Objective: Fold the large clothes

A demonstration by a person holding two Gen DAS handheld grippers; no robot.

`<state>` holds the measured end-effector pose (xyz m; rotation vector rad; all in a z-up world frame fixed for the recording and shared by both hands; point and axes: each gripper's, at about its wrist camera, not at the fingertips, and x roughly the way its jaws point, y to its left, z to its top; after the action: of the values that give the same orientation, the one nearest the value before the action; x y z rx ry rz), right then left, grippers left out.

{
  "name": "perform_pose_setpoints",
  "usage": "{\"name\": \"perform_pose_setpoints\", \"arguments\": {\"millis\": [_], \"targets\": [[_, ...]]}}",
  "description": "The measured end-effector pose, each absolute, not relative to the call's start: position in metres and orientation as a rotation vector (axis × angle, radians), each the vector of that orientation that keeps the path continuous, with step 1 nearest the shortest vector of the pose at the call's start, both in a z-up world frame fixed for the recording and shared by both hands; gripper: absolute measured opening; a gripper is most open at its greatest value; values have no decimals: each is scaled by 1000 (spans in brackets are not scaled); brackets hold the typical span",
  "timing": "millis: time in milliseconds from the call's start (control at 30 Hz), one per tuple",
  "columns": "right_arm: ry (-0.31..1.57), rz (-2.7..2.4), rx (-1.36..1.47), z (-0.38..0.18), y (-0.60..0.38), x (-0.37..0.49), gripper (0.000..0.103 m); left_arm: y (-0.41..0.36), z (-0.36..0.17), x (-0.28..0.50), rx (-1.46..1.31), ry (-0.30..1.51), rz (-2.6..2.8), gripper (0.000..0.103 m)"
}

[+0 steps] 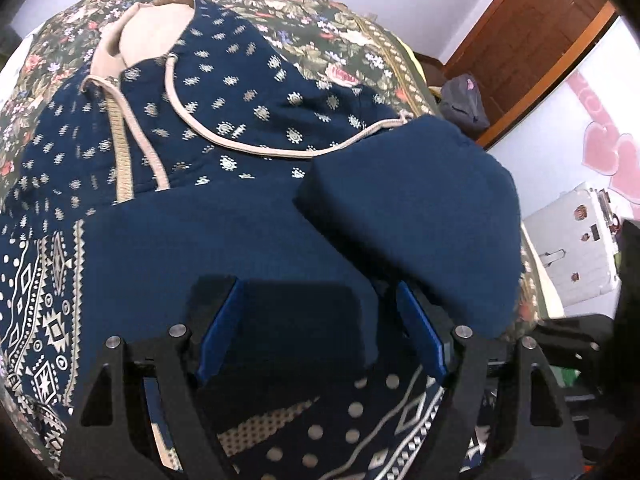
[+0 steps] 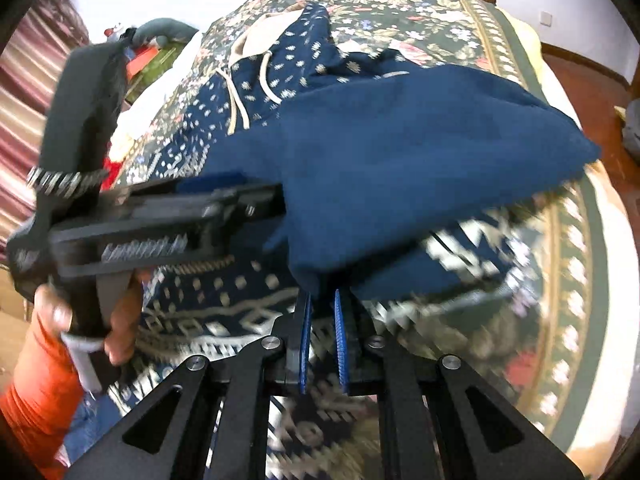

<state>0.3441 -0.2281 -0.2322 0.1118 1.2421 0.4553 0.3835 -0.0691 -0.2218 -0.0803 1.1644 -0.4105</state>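
Note:
A large navy dress (image 1: 224,128) with gold print and beige trim lies on a floral bedspread (image 1: 340,40). Its lower part is folded up, plain navy inside showing (image 1: 224,248). My left gripper (image 1: 320,304) has its blue pads wide apart, with the folded navy cloth lying between them. My right gripper (image 2: 322,300) is nearly shut and pinches the edge of the lifted navy fold (image 2: 400,168). The left gripper (image 2: 256,200) also shows in the right wrist view, reaching in from the left at the same fold, held by a hand (image 2: 120,320). The dress neckline (image 2: 256,40) lies at the far end.
The bedspread (image 2: 560,280) covers a bed whose edge curves round at right. A white case (image 1: 576,248) and a dark bag (image 1: 464,100) sit beyond the bed by a wooden door (image 1: 532,40). Clutter and white cloth (image 2: 132,116) lie at the bed's left side.

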Motion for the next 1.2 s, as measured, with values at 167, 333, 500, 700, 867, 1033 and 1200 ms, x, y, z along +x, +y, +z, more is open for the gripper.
{"name": "perform_pose_setpoints", "arguments": {"millis": [167,333,500,700,867,1033,1200], "targets": [[1215,413,34,-225,-244,327,8,-78,-222,381,55,1149,-347,78],[1112,285,10,-203,-284,314,8,-80,-187,367,116,1075,-362,78],[1067,174,102,-187,-332,315,8,-115,-145,365,125,998,-450,78],[1047,111,198,-177,-370,304,8,-186,-147,392,96,1055,-544,78],[1074,84,198,-183,-383,293,8,-245,-176,400,214,1098,-565,78],[1105,73,194,-192,-390,293,8,-278,-201,400,374,1078,-521,43],[1111,91,185,-194,-385,298,8,-263,-193,401,385,1015,-479,5]]}}
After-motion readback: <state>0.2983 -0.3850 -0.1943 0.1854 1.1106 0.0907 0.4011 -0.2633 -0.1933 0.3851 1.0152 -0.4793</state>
